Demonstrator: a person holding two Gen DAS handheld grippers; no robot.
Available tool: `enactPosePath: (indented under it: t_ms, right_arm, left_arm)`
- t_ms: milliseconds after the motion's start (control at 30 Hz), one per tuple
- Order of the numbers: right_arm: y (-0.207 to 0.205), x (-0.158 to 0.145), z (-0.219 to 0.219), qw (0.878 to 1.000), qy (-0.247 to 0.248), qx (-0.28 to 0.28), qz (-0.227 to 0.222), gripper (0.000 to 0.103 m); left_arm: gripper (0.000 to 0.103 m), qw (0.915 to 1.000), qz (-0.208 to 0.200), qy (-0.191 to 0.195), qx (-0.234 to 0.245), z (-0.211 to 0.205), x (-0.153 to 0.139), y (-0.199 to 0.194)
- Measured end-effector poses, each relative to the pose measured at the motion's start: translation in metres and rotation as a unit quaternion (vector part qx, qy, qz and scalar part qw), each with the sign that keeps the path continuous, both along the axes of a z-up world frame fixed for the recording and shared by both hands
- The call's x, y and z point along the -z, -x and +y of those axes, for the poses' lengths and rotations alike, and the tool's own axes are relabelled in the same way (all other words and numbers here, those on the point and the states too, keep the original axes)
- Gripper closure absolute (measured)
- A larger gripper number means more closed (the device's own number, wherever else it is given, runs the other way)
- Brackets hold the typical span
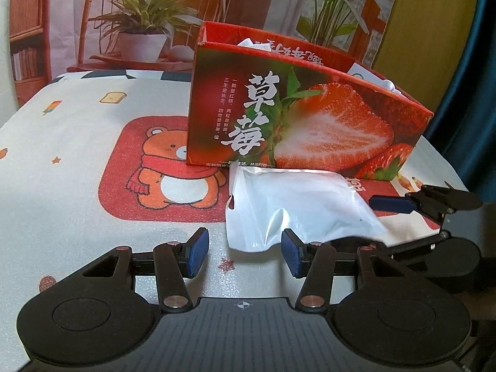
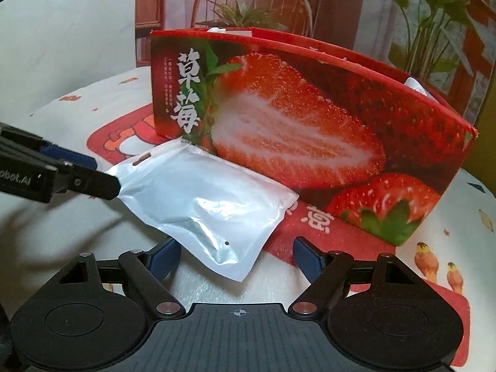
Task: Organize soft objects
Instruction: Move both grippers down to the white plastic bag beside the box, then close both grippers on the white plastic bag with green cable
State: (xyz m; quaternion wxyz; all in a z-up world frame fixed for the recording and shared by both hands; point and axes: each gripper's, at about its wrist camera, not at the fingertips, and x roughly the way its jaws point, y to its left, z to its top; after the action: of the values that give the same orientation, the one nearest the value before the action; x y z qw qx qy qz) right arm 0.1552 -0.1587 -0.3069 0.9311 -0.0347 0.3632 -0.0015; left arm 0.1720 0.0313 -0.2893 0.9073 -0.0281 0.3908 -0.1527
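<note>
While the pouch (image 1: 297, 204) lay flat on the cloth (image 1: 77, 142) just in front of the box (image 1: 310, 117), both grippers stood close to it with their jaws apart. The pouch was white and glossy, with a hang slot near the corner closest to the box and a small dark dot near the opposite edge. Its far edge touched or nearly touched the foot of the box; which of the two could not be told.

The left gripper (image 1: 245, 251) stood on the side of the pouch away from the box, jaws released, its right pad at the pouch's near edge and its left pad over bare cloth beside it. Nothing was clamped between the pads. In the right wrist view one of its fingers reached the pouch's corner from the side.

The right gripper (image 2: 237, 260) also faced the box across the pouch, jaws wide. A corner of the pouch lay between its blue pads, but neither pad pressed on it.

The box was red card printed with a cut strawberry and white characters, open at the top, with white packets (image 1: 369, 77) showing above its rim. It stood partly on a bear print (image 1: 167, 170) in the cloth. Beyond the box hung a backdrop (image 1: 145, 15) picturing a chair and potted plants.
</note>
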Motion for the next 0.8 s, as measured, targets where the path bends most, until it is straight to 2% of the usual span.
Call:
enactPosePath:
  t_ms: [33, 167, 300, 333, 433, 500, 633, 733, 800]
  right_arm:
    - [-0.001, 0.000, -0.001, 1.000, 0.000, 0.005, -0.002, 0.035]
    - [-0.004, -0.003, -0.012, 0.999, -0.016, 0.033, -0.006, 0.038]
    - [-0.005, -0.009, -0.020, 0.998, -0.028, 0.045, -0.023, 0.037]
    - [-0.005, -0.011, -0.021, 0.998, -0.028, 0.043, -0.026, 0.037]
    - [-0.009, -0.013, -0.023, 0.998, -0.027, 0.038, -0.036, 0.037]
    - [-0.012, -0.014, -0.025, 0.998, -0.029, 0.037, -0.040, 0.038]
    - [-0.017, -0.015, -0.028, 0.998, -0.039, 0.030, -0.049, 0.044]
    - [-0.020, -0.016, -0.027, 0.998, -0.034, 0.024, -0.052, 0.046]
    - [-0.022, -0.016, -0.027, 0.998, -0.034, 0.023, -0.054, 0.047]
  left_arm:
    - [0.049, 1.0000, -0.002, 0.000, 0.001, 0.000, -0.001, 0.000]
    - [0.049, 0.9998, -0.019, 0.007, -0.001, 0.002, -0.008, 0.002]
    - [0.042, 0.9988, -0.044, 0.023, -0.006, 0.009, -0.020, 0.004]
    - [0.037, 0.9983, -0.051, 0.027, -0.005, 0.011, -0.023, 0.004]
    - [0.031, 0.9977, -0.066, 0.015, 0.007, 0.007, -0.026, 0.003]
    - [0.031, 0.9975, -0.068, 0.012, 0.018, 0.005, -0.026, 0.000]
    - [0.028, 0.9965, -0.051, 0.044, 0.050, 0.004, -0.022, -0.016]
    - [0.028, 0.9956, -0.072, 0.017, 0.058, -0.004, -0.020, -0.025]
    - [0.028, 0.9938, -0.086, 0.015, 0.069, -0.008, -0.019, -0.032]
